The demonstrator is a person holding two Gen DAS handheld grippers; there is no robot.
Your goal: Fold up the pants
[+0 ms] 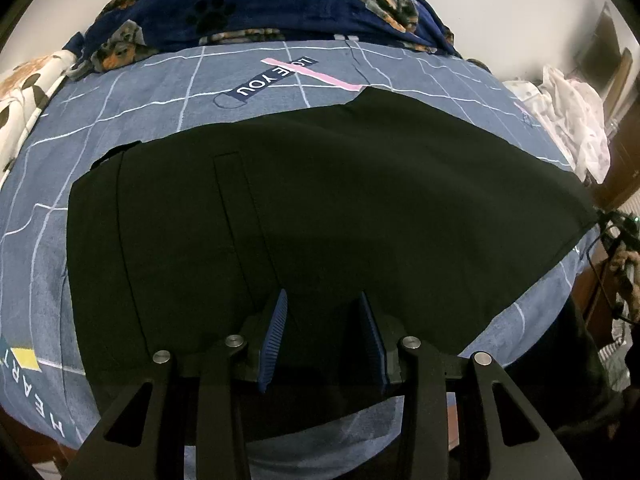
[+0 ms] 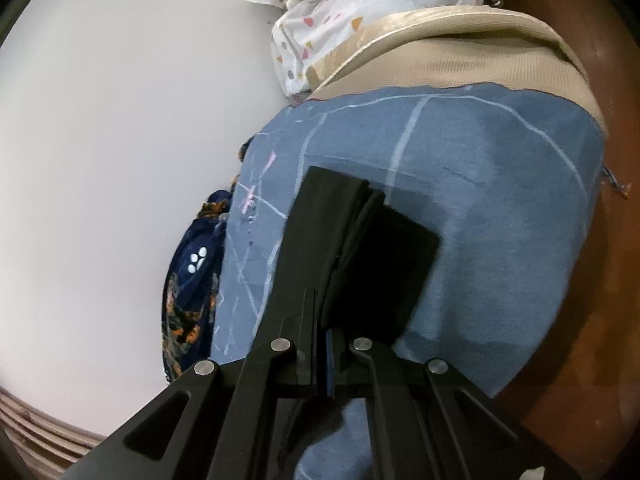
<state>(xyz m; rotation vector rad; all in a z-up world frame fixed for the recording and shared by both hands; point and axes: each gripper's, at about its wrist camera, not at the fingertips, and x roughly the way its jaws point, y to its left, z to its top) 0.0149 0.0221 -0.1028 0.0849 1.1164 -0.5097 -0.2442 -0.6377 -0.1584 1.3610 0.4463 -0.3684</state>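
Right claw [image 2: 320, 320] clenched on pants [image 1: 320, 208] hem near bed [image 2: 500, 240] edge; left claw [image 1: 322, 312] released above. Risk: layers slipping unevenly, skewing fold.

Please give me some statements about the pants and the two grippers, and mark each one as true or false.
1. The pants are black. True.
2. The left gripper is shut on the pants. False: its jaws stand open above them.
3. The right gripper is shut on the pants. True.
4. The pants lie on a red sheet. False: the sheet is blue with white lines.
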